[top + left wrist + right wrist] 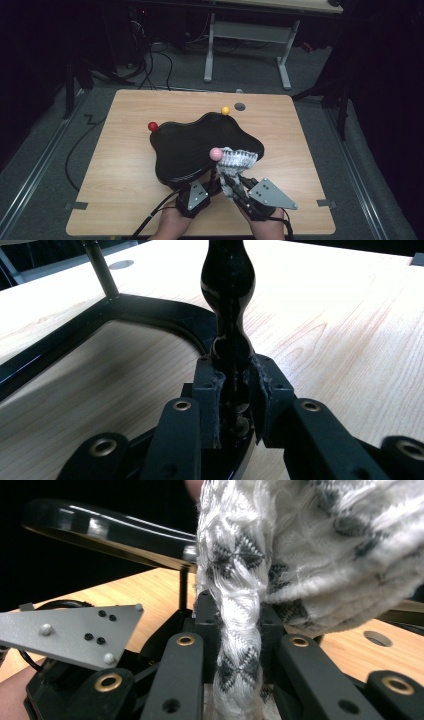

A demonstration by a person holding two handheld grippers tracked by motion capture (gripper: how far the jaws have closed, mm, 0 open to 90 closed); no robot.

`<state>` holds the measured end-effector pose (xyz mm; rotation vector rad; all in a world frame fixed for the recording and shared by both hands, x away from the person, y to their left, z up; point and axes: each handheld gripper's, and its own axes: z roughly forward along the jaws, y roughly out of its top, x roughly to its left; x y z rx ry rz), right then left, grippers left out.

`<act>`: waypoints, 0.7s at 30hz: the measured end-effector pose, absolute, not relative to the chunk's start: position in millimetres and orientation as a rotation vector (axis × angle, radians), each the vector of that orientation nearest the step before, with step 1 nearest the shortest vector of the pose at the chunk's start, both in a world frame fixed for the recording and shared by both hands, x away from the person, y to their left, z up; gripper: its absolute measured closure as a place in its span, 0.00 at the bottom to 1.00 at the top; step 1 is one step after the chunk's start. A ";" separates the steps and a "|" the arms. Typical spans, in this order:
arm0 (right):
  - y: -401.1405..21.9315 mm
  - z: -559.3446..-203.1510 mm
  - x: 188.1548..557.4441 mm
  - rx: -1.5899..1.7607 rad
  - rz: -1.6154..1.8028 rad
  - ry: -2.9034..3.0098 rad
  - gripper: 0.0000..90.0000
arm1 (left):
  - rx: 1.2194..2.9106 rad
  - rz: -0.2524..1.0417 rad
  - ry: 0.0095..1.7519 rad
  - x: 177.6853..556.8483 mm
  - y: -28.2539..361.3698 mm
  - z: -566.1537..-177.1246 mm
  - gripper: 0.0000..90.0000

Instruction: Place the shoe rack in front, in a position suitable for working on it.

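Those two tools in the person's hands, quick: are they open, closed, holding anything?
Left tool: closed on a post of the black stand.
Right tool: closed on the white knitted cloth.

Left claw (212, 184) and right claw (231, 184) — both clamped, side by side.

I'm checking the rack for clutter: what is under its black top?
Under the black top lies bare table, with one thin leg and the post clamped by the left gripper. The far side is hidden.
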<state>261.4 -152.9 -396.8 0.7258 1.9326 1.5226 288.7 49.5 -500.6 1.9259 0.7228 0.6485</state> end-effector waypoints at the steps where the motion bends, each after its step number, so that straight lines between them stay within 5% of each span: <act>1: -151.9 -396.3 261.6 0.722 1.522 1.932 0.88 | 1.926 0.648 0.721 288.8 49.5 -500.6 0.83; 11: -207.1 -385.1 262.3 0.871 1.552 1.814 0.88 | 1.926 0.645 0.726 289.2 48.2 -500.8 0.83; 21: -170.3 -391.0 262.4 0.802 1.544 1.887 0.88 | 1.932 0.658 0.719 289.8 49.0 -500.6 0.83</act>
